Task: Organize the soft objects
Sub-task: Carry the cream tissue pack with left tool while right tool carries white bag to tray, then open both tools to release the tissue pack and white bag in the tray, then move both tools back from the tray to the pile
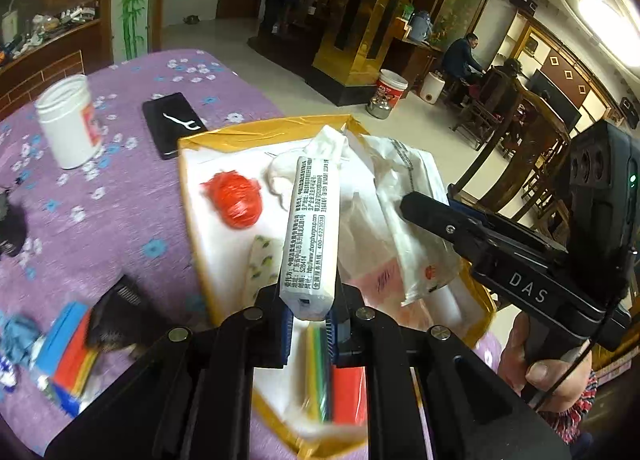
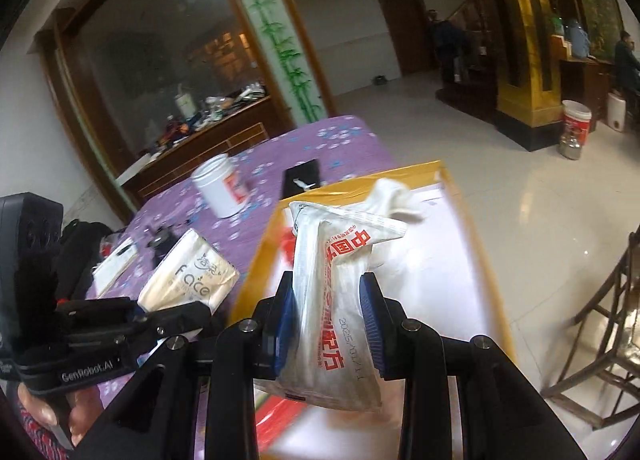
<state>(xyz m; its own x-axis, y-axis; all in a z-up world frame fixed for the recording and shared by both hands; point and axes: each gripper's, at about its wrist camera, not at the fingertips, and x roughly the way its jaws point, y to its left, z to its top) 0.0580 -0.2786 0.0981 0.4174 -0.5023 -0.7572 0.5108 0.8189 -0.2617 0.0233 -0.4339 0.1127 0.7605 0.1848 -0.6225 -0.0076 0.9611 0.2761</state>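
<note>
White plastic wrap, printed in small black text, covers the tissue pack (image 1: 310, 236) that my left claw (image 1: 308, 324) pinches by its near end; the pack stands up over the box (image 1: 192, 164), a white-lined tray with yellow tape round its rim. My right claw (image 2: 328, 320) is clamped on a crumpled white bag with red characters (image 2: 340, 300), its blue pads (image 2: 370, 316) pressing both sides, and it hangs above the same box (the bag's top corner flops over to the right).

Inside the box lie a red crumpled ball (image 1: 236, 200), a white cloth wad (image 1: 280, 176), a small flower-printed packet (image 1: 260, 264) and, nearer me, a bundle of striped colours beside a red piece (image 1: 348, 396).

Around the box spreads the purple flowered cloth (image 1: 132, 204) on the table. On it stand a white jar (image 1: 70, 120), 1 black phone (image 1: 172, 124) carrying a white floss pick, and to the left a blurred heap of bright packets (image 1: 68, 356). Beyond the table's edge, pale floor tiles (image 2: 520, 188) run to a gold pillar.
</note>
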